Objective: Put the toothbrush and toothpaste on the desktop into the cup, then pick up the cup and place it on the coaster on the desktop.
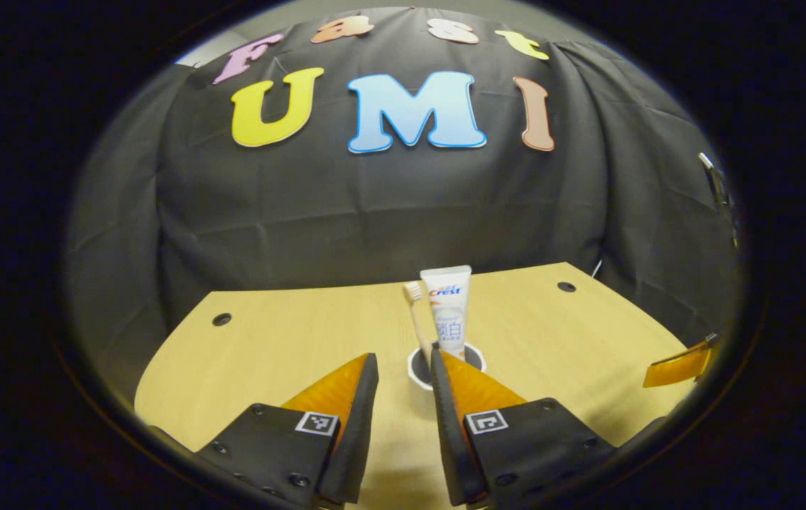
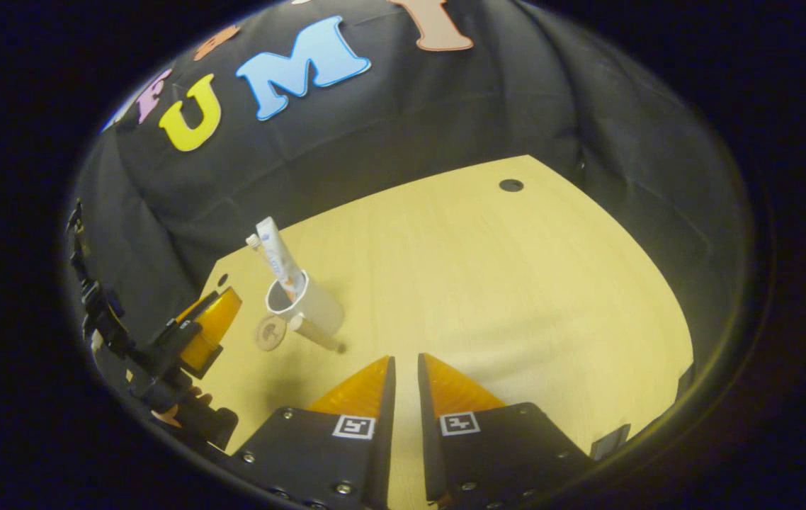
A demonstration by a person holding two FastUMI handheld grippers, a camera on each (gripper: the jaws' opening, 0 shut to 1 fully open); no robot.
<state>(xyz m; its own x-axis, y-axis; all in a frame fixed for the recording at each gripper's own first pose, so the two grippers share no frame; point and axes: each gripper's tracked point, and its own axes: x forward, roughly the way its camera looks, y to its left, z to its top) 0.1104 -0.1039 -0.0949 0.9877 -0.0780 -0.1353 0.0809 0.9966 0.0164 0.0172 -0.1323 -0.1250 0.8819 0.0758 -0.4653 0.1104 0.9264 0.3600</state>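
Fingers of the left gripper (image 1: 404, 375) are seen parted in the left gripper view, with nothing held; one tip is overlapped with the rim of the white cup (image 1: 445, 365) just beyond, though contact cannot be judged. Toothbrush (image 1: 415, 312) and toothpaste tube (image 1: 447, 308) are already stood in that cup. In the right gripper view, the right gripper (image 2: 403, 375) is nearly closed and empty, and the cup (image 2: 311, 304) is seen beside the round coaster (image 2: 270, 332) on the wooden desktop (image 2: 516, 283), apparently not on it. Grasping the cup and setting it on the coaster is judged to remain.
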